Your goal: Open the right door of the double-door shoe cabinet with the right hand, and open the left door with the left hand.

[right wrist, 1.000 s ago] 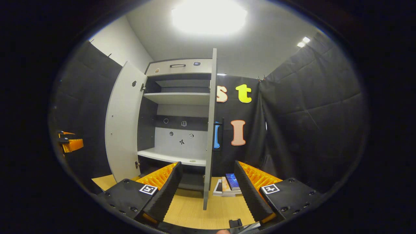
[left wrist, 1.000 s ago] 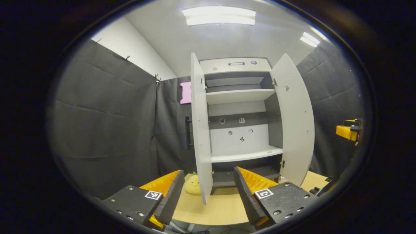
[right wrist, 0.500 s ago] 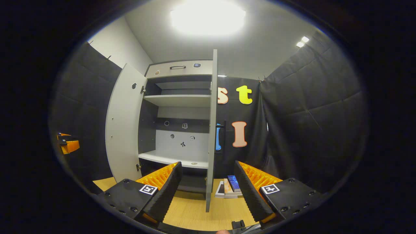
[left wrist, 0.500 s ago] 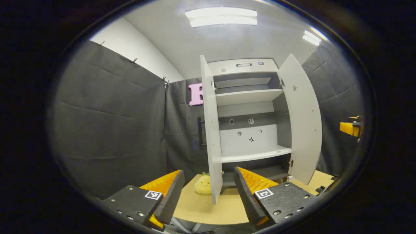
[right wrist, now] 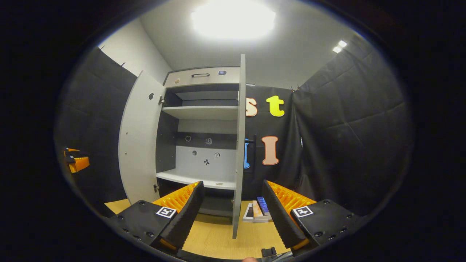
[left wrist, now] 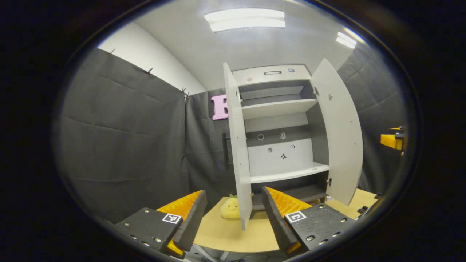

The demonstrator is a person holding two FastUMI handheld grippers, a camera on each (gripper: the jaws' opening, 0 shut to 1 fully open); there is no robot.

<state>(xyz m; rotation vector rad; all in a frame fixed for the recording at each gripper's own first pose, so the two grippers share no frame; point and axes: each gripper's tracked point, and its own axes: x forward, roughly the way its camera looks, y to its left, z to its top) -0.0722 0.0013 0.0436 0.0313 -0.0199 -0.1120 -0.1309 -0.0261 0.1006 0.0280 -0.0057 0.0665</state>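
Observation:
The pale grey shoe cabinet (left wrist: 280, 109) stands on a wooden table with both doors swung wide. In the left gripper view its left door (left wrist: 238, 153) shows edge-on and the right door (left wrist: 342, 134) leans outward. In the right gripper view the right door (right wrist: 238, 145) is edge-on and the left door (right wrist: 138, 142) stands open at the left. My left gripper (left wrist: 233, 198) is open and holds nothing, a short way in front of the left door. My right gripper (right wrist: 233, 189) is open too, in front of the right door's edge. Neither gripper touches a door.
A yellow plush toy (left wrist: 231, 209) sits on the table (left wrist: 225, 236) beside the left door's foot. A stack of books (right wrist: 256, 211) lies right of the right door. The other gripper shows far off as right gripper (left wrist: 393, 140) and left gripper (right wrist: 76, 162). Black cloth walls close in both sides.
Both doors stay open. The cabinet has drifted rightward in the left gripper view and slightly in the right gripper view. Both grippers stay open and empty.

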